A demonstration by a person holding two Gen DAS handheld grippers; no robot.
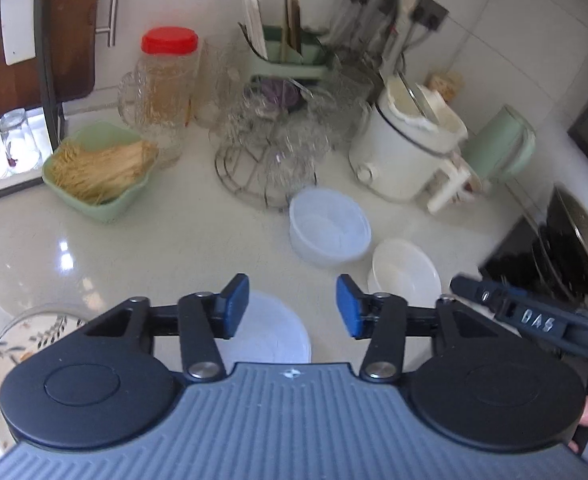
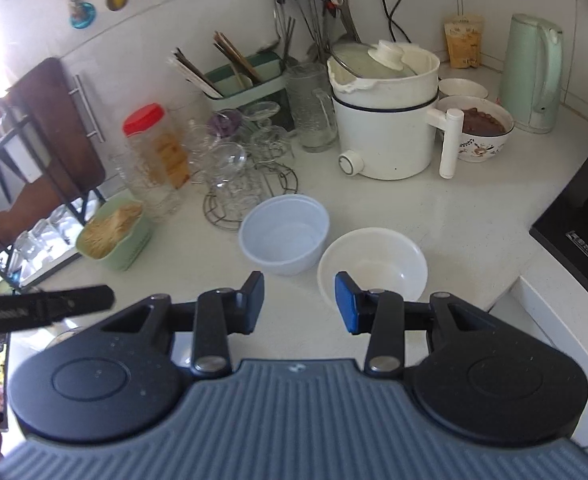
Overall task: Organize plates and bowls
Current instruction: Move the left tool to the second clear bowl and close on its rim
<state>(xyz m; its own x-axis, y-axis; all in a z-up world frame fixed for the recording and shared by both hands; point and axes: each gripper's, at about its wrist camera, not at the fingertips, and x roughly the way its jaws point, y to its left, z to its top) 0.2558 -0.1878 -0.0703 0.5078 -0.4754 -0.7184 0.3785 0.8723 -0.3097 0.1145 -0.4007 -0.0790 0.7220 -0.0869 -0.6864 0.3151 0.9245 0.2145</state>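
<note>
A translucent plastic bowl point(image 1: 329, 226) point(image 2: 285, 233) and a white bowl point(image 1: 405, 271) point(image 2: 373, 268) stand side by side on the white counter. A white plastic lid or plate point(image 1: 272, 328) lies under my left gripper point(image 1: 292, 306), which is open and empty above it. A floral plate point(image 1: 12, 344) lies at the lower left, partly hidden by the gripper body. My right gripper point(image 2: 299, 303) is open and empty, its right finger over the white bowl's near rim.
A green dish of noodles point(image 1: 96, 170), a red-lidded jar point(image 1: 168, 88), a wire rack of glasses point(image 1: 270, 136), a white electric pot point(image 2: 385, 120), a green kettle point(image 2: 531, 76), a floral bowl of brown food point(image 2: 479, 130) and a black cooktop point(image 2: 577, 216) crowd the counter.
</note>
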